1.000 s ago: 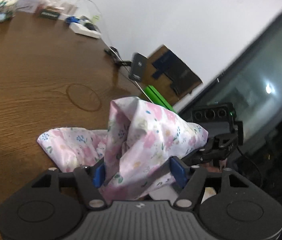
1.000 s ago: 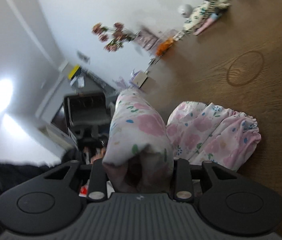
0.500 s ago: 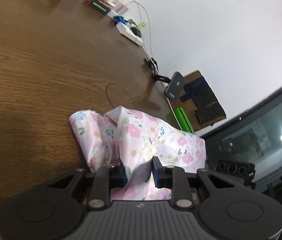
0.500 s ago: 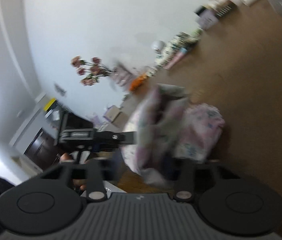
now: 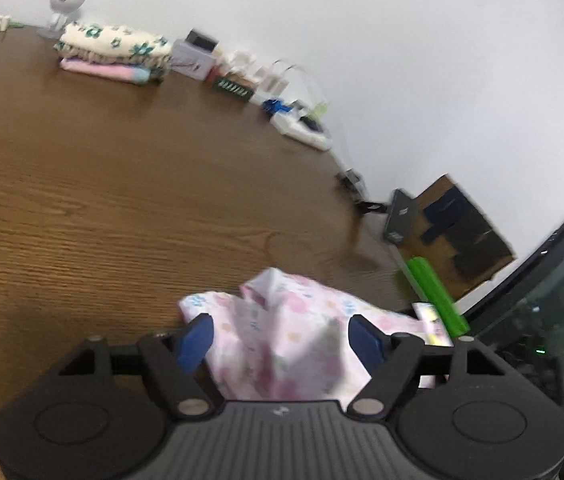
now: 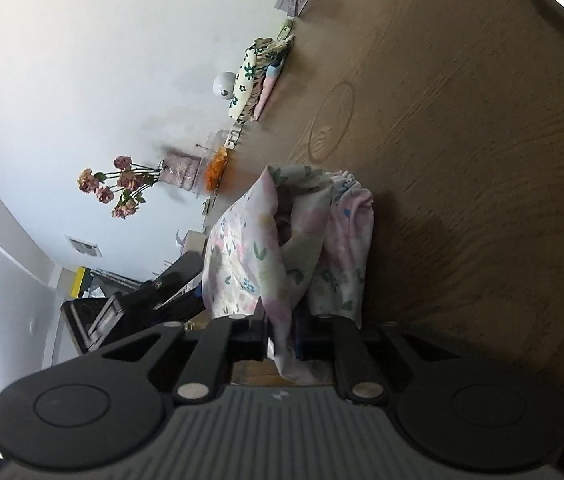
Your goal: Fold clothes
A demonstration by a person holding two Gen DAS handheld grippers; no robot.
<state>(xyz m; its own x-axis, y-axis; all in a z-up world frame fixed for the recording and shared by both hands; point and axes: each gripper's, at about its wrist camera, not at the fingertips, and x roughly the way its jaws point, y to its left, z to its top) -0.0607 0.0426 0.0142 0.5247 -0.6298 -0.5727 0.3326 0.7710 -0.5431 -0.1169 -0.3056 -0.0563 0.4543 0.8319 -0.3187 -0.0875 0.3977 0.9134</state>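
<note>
A pink floral garment (image 5: 294, 312) lies bunched at the near edge of the brown wooden table (image 5: 102, 200). My left gripper (image 5: 282, 340) has its jaws opening wide. The cloth sits between the blue pads (image 5: 196, 340), which do not press on it. In the right wrist view the same garment (image 6: 282, 232) rises in a crumpled fold. My right gripper (image 6: 282, 336) is closing its jaws, and a thin fold of the cloth is pinched between them. The left gripper's black body (image 6: 154, 300) shows to the left of the cloth.
A stack of folded clothes (image 5: 114, 52) sits at the far wall, with small boxes and a white power strip (image 5: 302, 128) along it. A phone on a stand (image 5: 400, 216) and a green object (image 5: 434, 292) mark the right edge. A vase of flowers (image 6: 122, 184) stands by the wall.
The left jaws narrowed on the cloth, then spread wide. The right jaws drew in onto a fold of it. The right view rolled, and the garment sank lower onto the table.
</note>
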